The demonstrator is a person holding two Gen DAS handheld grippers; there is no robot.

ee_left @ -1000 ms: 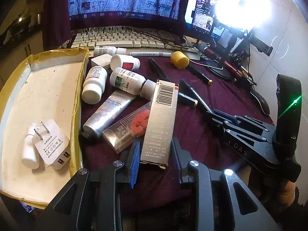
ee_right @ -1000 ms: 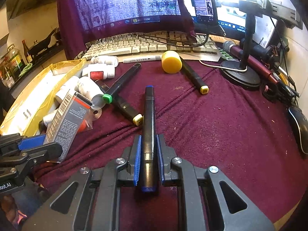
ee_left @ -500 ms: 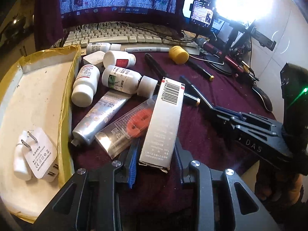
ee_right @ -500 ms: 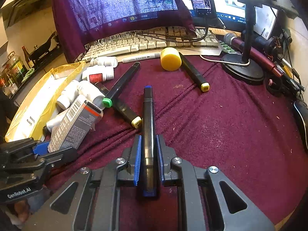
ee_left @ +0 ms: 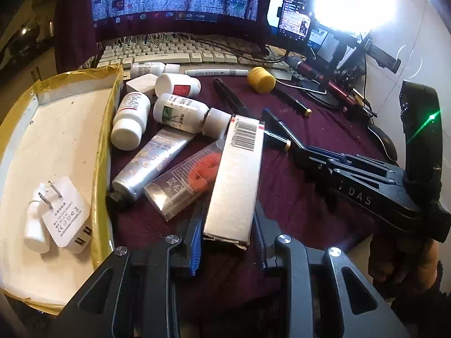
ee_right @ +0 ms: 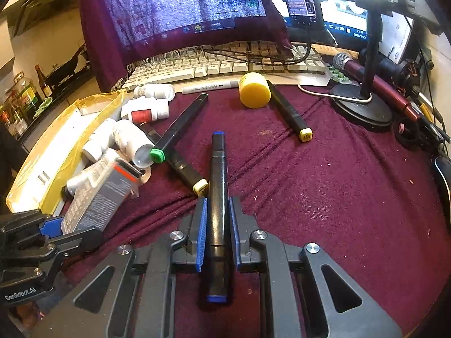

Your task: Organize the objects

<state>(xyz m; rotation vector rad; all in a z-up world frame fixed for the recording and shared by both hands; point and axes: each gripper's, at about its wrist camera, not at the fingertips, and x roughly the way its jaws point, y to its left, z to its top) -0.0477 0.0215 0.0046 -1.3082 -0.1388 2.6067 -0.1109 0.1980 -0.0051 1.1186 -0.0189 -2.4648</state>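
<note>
My left gripper (ee_left: pixel 228 236) stands around the near end of a grey carton with a barcode (ee_left: pixel 236 177); its jaws are open, with small gaps to the carton on both sides. The carton lies over a clear packet with an orange part (ee_left: pixel 186 180) and next to a silver tube (ee_left: pixel 149 163) and white bottles (ee_left: pixel 180 109). My right gripper (ee_right: pixel 217 233) is shut on a black marker with blue ends (ee_right: pixel 217 197), pointing away from me. The right gripper also shows in the left wrist view (ee_left: pixel 284 135), and the left gripper in the right wrist view (ee_right: pixel 56 231).
A shallow box with yellow tape (ee_left: pixel 107 107) at the left holds a white USB charger (ee_left: pixel 66 217). Loose markers (ee_right: pixel 180 129), a yellow cap (ee_right: pixel 253 90), a keyboard (ee_right: pixel 225 64), a microphone stand (ee_right: pixel 363 109) and a mouse (ee_right: pixel 442 174) lie on the maroon cloth.
The left gripper has crept forward along the carton and the view has shifted slightly. The right gripper keeps hold of the blue-ended marker, with it a little lower over the cloth.
</note>
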